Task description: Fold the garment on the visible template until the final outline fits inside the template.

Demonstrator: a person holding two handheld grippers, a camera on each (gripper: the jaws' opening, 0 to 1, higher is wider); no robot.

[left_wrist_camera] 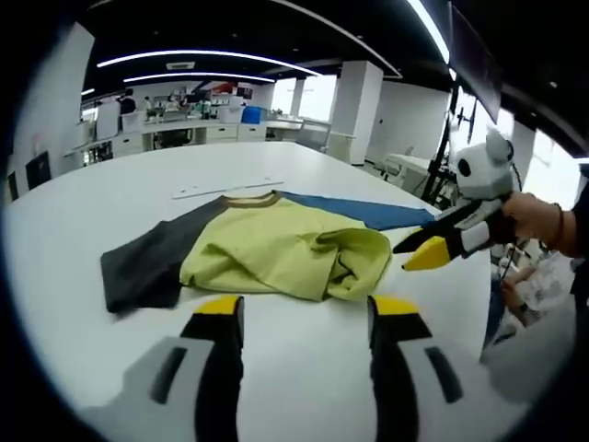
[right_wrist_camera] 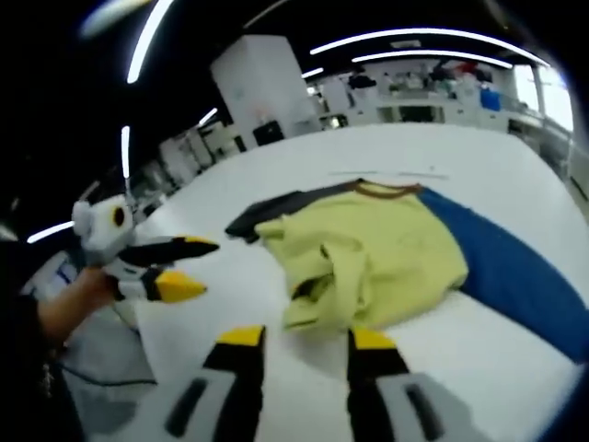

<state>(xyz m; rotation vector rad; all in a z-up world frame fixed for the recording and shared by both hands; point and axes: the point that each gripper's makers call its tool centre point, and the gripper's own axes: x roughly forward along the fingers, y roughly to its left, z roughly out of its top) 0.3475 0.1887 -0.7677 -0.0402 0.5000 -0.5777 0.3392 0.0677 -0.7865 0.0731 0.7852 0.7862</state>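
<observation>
On the big white table (left_wrist_camera: pixel 83 221) a soft T-shirt (left_wrist_camera: pixel 276 253) is seen lying partly folded, with a yellow-green body, one dark grey sleeve, one blue sleeve and a brown neck band. In the left gripper view it is spread across the middle. The grey sleeve is laid flat at 9 o'clock, the blue sleeve is stretched toward 2 o'clock, and the yellow cloth is bunched in folds at 4 o'clock of the shirt. A thin white cut-out sheet (left_wrist_camera: pixel 225 189) is seen flat on the table at 12 o'clock of the shirt, just past the neck band. Whether the two touch cannot be told.

The left gripper (left_wrist_camera: pixel 304 308), black with yellow tips, is held at 6 o'clock just short of the shirt. Its jaws are parted and nothing is between them. At 3 o'clock the right gripper (left_wrist_camera: pixel 433 247) is seen from the side, held by a hand (left_wrist_camera: pixel 525 216). Its yellow tips are slightly apart above the table, close to the blue sleeve.

In the right gripper view the shirt (right_wrist_camera: pixel 368 253) is seen from the other side, with the blue sleeve at 4 o'clock. The right gripper (right_wrist_camera: pixel 304 339) is held with jaws parted and bare, right at the bunched edge. At 9 o'clock the left gripper (right_wrist_camera: pixel 184 267) is seen, open, in a hand (right_wrist_camera: pixel 87 290).

No writing can be read.
</observation>
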